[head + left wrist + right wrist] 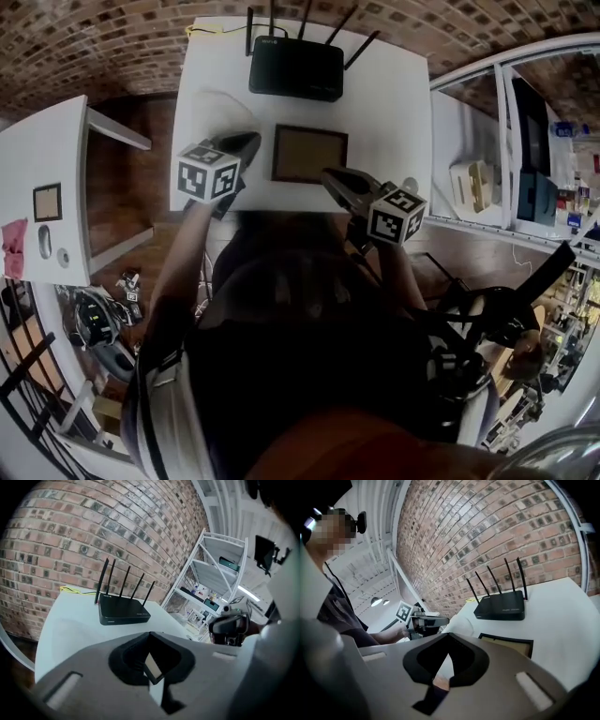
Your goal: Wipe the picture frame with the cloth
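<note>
The picture frame, dark-edged with a tan panel, lies flat near the front of the white table. A white cloth lies on the table to its left, hard to tell from the surface. My left gripper is shut and empty, at the frame's left edge just below the cloth. The right gripper is also shut and empty, over the frame's front right corner. In the right gripper view the frame shows beyond the shut jaws, with the left gripper to the left. In the left gripper view the jaws are shut.
A black router with several antennas stands at the back of the table. A second white table with small items is at the left. White shelving stands at the right, a brick wall behind.
</note>
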`<state>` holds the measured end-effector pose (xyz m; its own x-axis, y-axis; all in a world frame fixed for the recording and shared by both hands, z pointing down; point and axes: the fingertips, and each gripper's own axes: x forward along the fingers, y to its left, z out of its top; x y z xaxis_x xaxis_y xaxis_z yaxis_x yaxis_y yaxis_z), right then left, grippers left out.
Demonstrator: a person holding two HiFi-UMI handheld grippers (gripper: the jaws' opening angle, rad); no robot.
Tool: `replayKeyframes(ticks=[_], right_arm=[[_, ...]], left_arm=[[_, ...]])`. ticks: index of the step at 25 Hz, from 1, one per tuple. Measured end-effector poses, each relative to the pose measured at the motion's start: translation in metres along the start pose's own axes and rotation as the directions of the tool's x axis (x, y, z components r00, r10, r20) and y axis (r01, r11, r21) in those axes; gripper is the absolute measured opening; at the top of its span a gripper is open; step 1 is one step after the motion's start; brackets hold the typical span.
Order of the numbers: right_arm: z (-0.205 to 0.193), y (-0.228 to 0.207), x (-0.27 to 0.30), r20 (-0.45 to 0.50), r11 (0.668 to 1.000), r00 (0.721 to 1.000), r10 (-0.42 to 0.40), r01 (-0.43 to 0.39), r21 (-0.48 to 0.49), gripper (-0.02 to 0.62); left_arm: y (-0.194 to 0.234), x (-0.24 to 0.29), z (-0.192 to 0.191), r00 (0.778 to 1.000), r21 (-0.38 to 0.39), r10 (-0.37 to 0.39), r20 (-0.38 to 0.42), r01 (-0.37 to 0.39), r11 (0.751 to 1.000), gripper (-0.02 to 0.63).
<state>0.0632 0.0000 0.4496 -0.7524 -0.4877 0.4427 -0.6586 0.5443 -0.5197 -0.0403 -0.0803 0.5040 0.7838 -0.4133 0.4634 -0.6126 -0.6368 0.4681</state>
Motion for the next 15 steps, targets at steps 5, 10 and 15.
replayKeyframes(ticks=[5, 10, 15], right_arm=[[-0.002, -0.019, -0.001, -0.017, 0.997, 0.997, -0.078, 0.079, 0.015, 0.002], [0.010, -0.045, 0.003, -0.018, 0.996, 0.996, -0.084, 0.084, 0.004, 0.002], [0.003, -0.095, 0.002, -0.096, 0.987, 0.983, -0.157, 0.159, 0.013, 0.001]], left_arm=[[0.007, 0.022, -0.011, 0.999, -0.020, 0.000, -0.040, -0.001, 1.000, 0.000], [0.020, 0.039, -0.002, 0.999, -0.062, 0.024, -0.029, -0.026, 0.998, -0.002], [0.030, 0.058, -0.007, 0.995, -0.095, 0.079, -0.068, -0.086, 0.992, -0.002]])
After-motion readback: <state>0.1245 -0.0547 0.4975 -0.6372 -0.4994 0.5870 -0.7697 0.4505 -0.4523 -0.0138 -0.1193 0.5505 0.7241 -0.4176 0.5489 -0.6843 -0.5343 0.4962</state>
